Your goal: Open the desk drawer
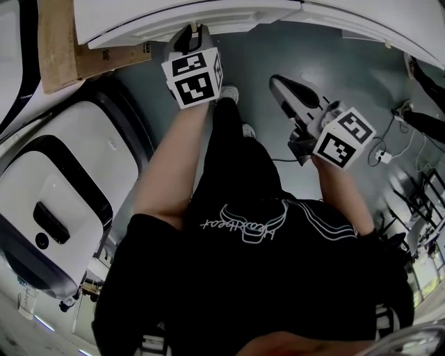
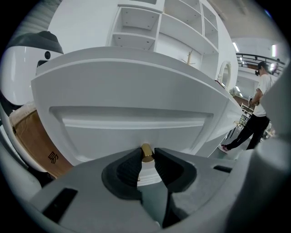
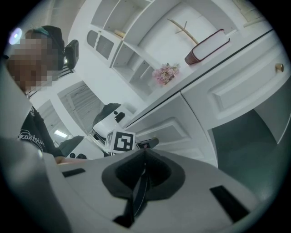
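The white desk drawer (image 2: 132,104) has a recessed panel and a small brass knob (image 2: 146,151) at the middle of its lower edge. My left gripper (image 2: 146,157) has the knob between its jaw tips, and both dark pads touch it. In the head view the left gripper (image 1: 195,31) reaches up to the drawer's edge (image 1: 188,15), its marker cube just behind. The right gripper (image 1: 279,85) hangs over the floor to the right, apart from the desk. Its jaws are shut in the right gripper view (image 3: 144,157), with nothing between them.
A cardboard box (image 2: 38,141) leans left of the drawer, beside a white machine with black trim (image 1: 55,188). White shelves (image 2: 150,27) rise behind the desk. A person (image 2: 257,109) stands far right. A second drawer knob (image 3: 279,68), a book (image 3: 207,46) and flowers (image 3: 165,73) are on the desk.
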